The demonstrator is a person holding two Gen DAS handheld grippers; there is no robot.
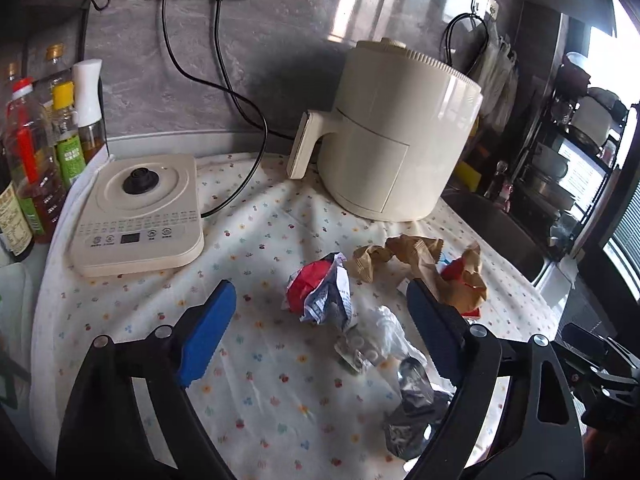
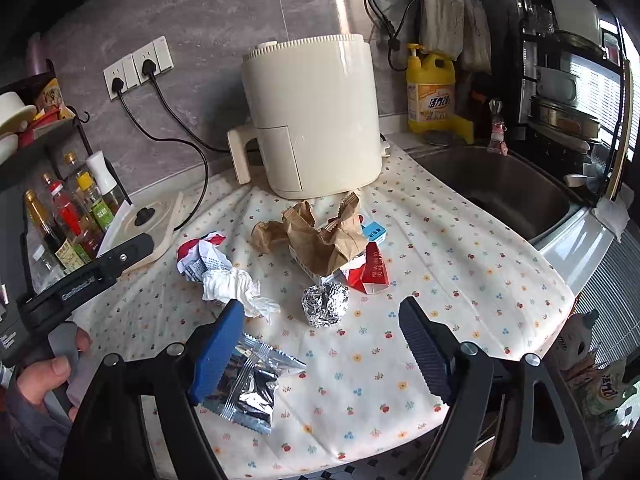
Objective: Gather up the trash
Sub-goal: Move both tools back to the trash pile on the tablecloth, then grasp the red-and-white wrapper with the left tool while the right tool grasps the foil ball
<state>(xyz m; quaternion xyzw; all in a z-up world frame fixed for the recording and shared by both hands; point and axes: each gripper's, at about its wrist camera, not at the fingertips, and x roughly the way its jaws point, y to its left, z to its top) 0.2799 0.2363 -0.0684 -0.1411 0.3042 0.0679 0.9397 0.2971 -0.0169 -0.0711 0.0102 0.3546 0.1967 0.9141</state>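
With both jaws wide and empty, the right gripper (image 2: 322, 354) faces a light, crushable foil ball (image 2: 325, 305) just ahead, best pinched across its middle.

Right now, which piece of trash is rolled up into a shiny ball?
The foil ball. It is round, silver and crinkly, lying just in front of the crumpled brown paper bag. The silver wrapper is shiny too, but flat.

Tablecloth (image 2: 440, 264): matt printed fabric. Foil ball (image 2: 325, 305): crinkled shiny metal foil. Brown bag (image 2: 320, 240): creased matt paper. Sachet (image 2: 248, 392): glossy silver film. Air fryer (image 2: 316, 116): smooth glossy plastic.
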